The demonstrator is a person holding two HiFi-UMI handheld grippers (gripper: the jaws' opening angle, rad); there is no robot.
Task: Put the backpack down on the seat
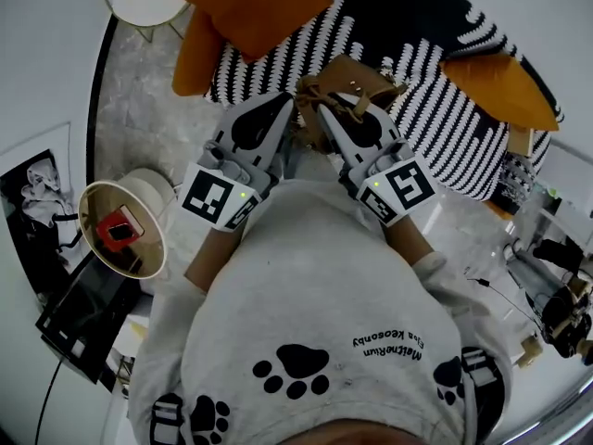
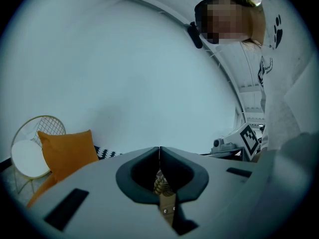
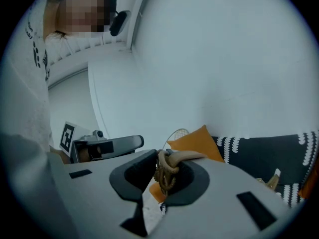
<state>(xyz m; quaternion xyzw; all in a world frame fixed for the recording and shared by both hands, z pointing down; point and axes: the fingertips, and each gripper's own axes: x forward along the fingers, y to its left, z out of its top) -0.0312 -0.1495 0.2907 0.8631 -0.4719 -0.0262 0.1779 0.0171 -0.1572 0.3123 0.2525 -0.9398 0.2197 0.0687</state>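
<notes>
Holding the backpack [image 1: 357,82] by its cords in both grippers, with the striped seat [image 1: 435,91] beyond it.

My left gripper [image 2: 159,152] is pinching a braided cord [image 2: 160,184]. Its jaws are meeting at the tips and the cord is sitting in the hollow behind them. An orange cushion [image 2: 67,151] is lying off to this gripper's left. The tan backpack is hanging just ahead of both pairs of tips, between them and the black-and-white seat, and I cannot tell whether it is touching the seat. My right gripper [image 3: 161,157] is clamping at a narrow gap on a knotted loop [image 3: 167,169] of cord, which is bulging up over the jaws. A second cushion [image 3: 197,141] is lying ahead and slightly to its right.
</notes>
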